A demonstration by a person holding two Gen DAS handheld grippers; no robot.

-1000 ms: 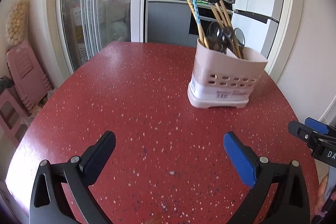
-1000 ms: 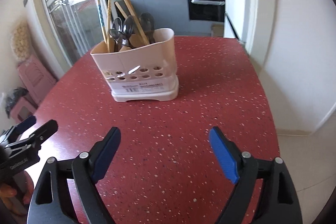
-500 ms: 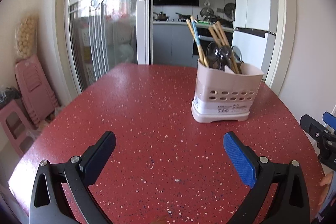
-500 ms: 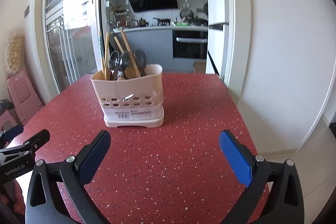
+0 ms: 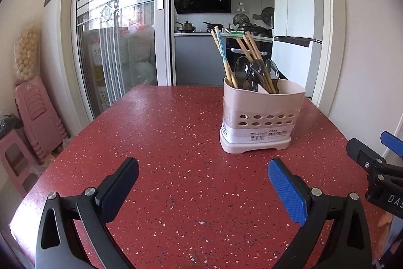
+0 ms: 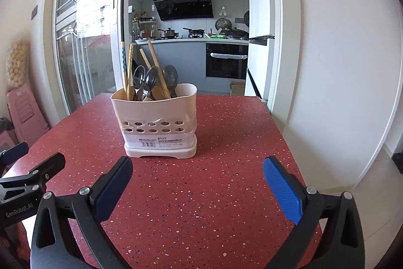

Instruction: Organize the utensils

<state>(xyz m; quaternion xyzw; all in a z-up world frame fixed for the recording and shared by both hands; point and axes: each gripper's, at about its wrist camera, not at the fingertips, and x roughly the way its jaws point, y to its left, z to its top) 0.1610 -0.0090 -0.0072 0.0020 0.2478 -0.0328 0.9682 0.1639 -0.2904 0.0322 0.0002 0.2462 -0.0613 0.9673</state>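
Observation:
A pale pink utensil holder stands upright on the red speckled table, ahead and right in the left wrist view and ahead and left in the right wrist view. It holds wooden chopsticks and three dark spoons. My left gripper is open and empty, low over the table near its front. My right gripper is open and empty, just in front of the holder. Each gripper shows at the edge of the other's view.
Pink stacked stools stand on the floor left of the table. A glass sliding door and a kitchen doorway lie behind the table. A white wall runs close along the table's right edge.
Both cameras have tilted up and dropped lower toward the table, so the holder now sits lower in both views. Both grippers stay open and empty.

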